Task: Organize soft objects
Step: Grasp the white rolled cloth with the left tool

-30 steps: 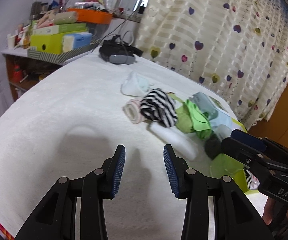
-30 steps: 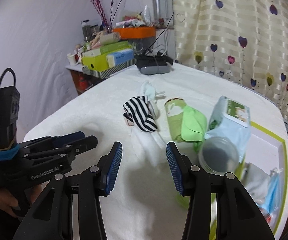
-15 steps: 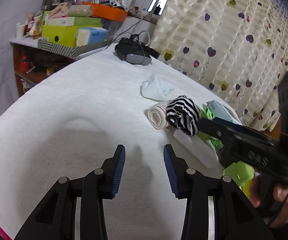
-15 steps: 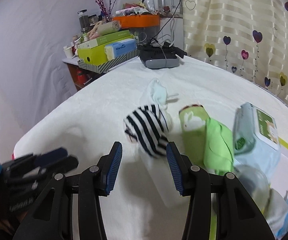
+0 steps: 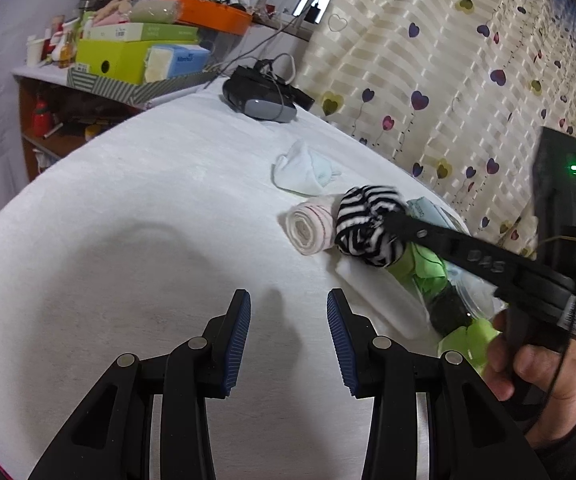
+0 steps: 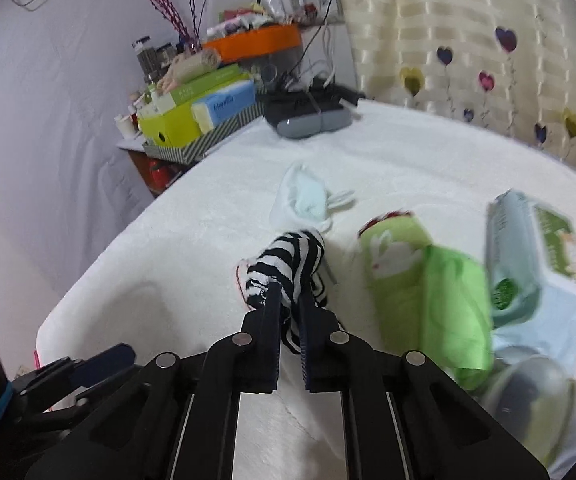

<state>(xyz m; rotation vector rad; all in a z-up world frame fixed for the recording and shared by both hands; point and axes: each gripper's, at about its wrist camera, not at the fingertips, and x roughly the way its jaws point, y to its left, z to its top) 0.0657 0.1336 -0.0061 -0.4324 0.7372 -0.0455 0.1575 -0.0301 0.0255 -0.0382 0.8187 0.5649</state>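
Note:
A black-and-white striped sock bundle [image 6: 288,264] lies on the white bed. My right gripper [image 6: 289,294] is shut on it; in the left wrist view its fingers reach into the bundle [image 5: 367,228] from the right. A pink rolled sock [image 5: 309,226] lies just left of the bundle. A pale blue-white sock [image 5: 301,172] lies behind, also in the right wrist view [image 6: 305,198]. A green rolled cloth [image 6: 419,272] lies to the right. My left gripper [image 5: 288,334] is open and empty over bare bed, in front of the socks.
A wipes pack [image 6: 535,256] and a clear round lid [image 6: 527,392] lie at the right. A black headset [image 5: 260,98] sits at the bed's far end. A cluttered shelf with a lime box [image 5: 112,58] stands at the back left. A heart-patterned curtain [image 5: 447,60] hangs behind.
My right gripper moved forward to the striped bundle and shut on it. My left gripper stayed open and moved little.

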